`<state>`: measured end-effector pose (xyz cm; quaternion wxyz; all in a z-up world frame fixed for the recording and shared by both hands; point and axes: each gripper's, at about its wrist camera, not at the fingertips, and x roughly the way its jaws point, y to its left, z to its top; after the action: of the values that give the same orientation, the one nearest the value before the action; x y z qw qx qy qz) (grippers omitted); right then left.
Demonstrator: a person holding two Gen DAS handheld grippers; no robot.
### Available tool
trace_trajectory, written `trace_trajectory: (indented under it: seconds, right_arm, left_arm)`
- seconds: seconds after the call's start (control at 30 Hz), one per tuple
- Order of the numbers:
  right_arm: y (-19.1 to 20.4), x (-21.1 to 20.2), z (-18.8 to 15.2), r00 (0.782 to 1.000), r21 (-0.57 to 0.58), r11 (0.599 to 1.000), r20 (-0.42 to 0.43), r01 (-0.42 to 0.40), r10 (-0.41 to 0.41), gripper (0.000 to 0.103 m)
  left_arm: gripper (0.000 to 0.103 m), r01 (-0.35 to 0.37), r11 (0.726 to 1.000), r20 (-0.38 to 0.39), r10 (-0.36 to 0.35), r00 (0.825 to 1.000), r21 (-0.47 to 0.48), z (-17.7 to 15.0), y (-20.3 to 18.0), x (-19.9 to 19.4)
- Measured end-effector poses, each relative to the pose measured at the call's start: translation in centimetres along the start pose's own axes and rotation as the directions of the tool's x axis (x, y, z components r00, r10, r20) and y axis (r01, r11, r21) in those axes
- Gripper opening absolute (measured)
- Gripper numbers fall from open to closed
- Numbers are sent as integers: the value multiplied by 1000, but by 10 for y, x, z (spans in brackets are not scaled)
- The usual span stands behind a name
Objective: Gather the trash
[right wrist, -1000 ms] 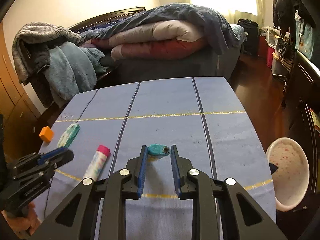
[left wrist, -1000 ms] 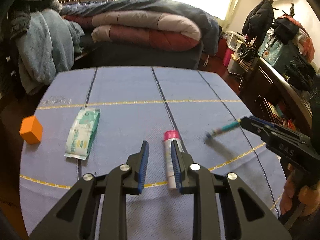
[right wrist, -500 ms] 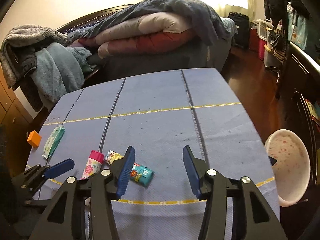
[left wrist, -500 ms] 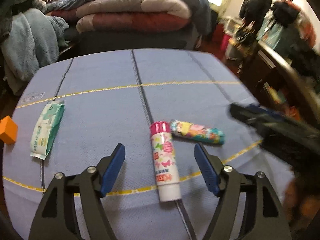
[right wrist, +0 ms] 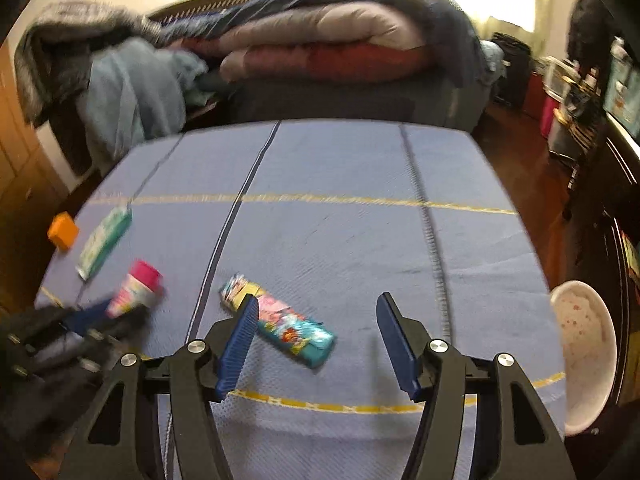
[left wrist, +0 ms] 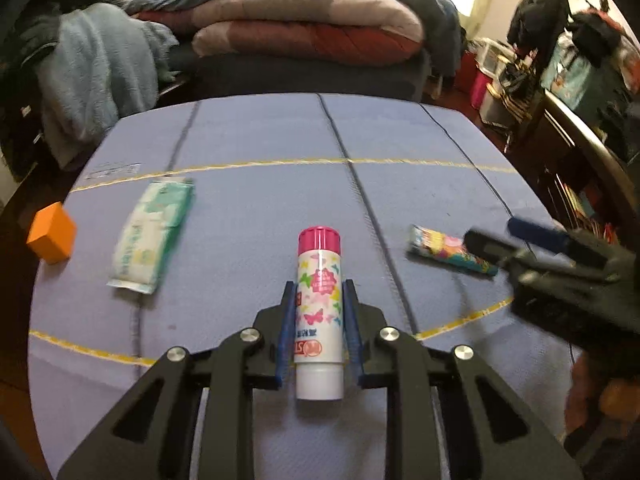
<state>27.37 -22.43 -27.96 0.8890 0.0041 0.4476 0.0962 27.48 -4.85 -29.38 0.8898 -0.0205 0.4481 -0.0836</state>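
Note:
A white tube with a pink cap [left wrist: 319,296] lies on the blue tablecloth [left wrist: 260,136]. My left gripper [left wrist: 318,285] straddles its lower half; the jaws are closing and both blue pads touch its sides. In the right wrist view that gripper [right wrist: 92,316] shows blurred at the left with the tube [right wrist: 138,290]. A colourful candy wrapper [right wrist: 280,322] lies flat on the cloth, just in front of my right gripper's left finger. My right gripper [right wrist: 317,299] hovers over it, its jaws opening, and nothing is pressed between them. The left wrist view shows the wrapper [left wrist: 450,251] beside the right gripper [left wrist: 492,230].
A green-and-white wipes pack [left wrist: 150,236] lies at the left, with an orange block [left wrist: 51,234] at the table's left edge. A white speckled bin [right wrist: 584,356] stands off the table's right edge. A bed piled with quilts [left wrist: 304,28] is behind, cluttered furniture at right.
My right gripper let go of the wrapper, which now lies on the cloth, and spread wider. My left gripper opened wide, came down and closed around the pink-capped tube.

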Motion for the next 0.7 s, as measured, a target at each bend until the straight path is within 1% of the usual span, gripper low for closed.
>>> trace_trajectory:
  seconds: [0.07, 0.23, 0.27, 0.3, 0.33, 0.37, 0.4, 0.43, 0.47, 0.57, 0.7]
  right_arm:
    - [5, 6, -1, 1000, -18, 1000, -12, 0, 0, 62]
    - [16, 12, -5, 999, -65, 998, -42, -21, 19, 61]
    - [18, 12, -7, 999, -79, 997, -39, -13, 10, 58]
    - [22, 10, -9, 999, -98, 995, -33, -9, 6, 49]
    - [23, 9, -10, 999, -100, 995, -35, -26, 22, 43]
    - [25, 7, -11, 999, -103, 994, -36, -35, 31, 34]
    - [26, 6, -12, 999, -113, 993, -34, -24, 21, 28]
    - [27, 6, -13, 999, -119, 993, -32, -24, 20, 26]
    - [27, 5, -14, 999, -119, 992, -32, -31, 27, 24]
    - [24, 1, -17, 999, -100, 994, -30, -47, 44, 24]
    - [12, -14, -20, 997, -46, 996, -5, -74, 74, 24]
  left_arm:
    - [24, -13, 1000, 13, 13, 1000, -17, 2, 9, -6]
    - [24, -13, 999, 37, 15, 999, -46, 5, 22, -17]
    - [24, -10, 999, 39, 12, 999, -49, 6, 23, -18]
    - [24, -6, 999, 42, 8, 999, -52, 6, 23, -19]
    - [24, -5, 999, 43, 7, 999, -52, 7, 23, -19]
    - [24, -3, 999, 44, 5, 999, -51, 6, 22, -19]
    - [24, 1, 999, 45, 1, 999, -50, 6, 21, -20]
    - [24, 5, 999, 45, -3, 999, -49, 7, 20, -20]
    - [24, 10, 999, 46, -8, 999, -47, 7, 18, -21]
    - [24, 15, 999, 50, -14, 999, -39, 6, 13, -24]
    - [24, 26, 999, 58, -24, 998, -26, 6, 5, -29]
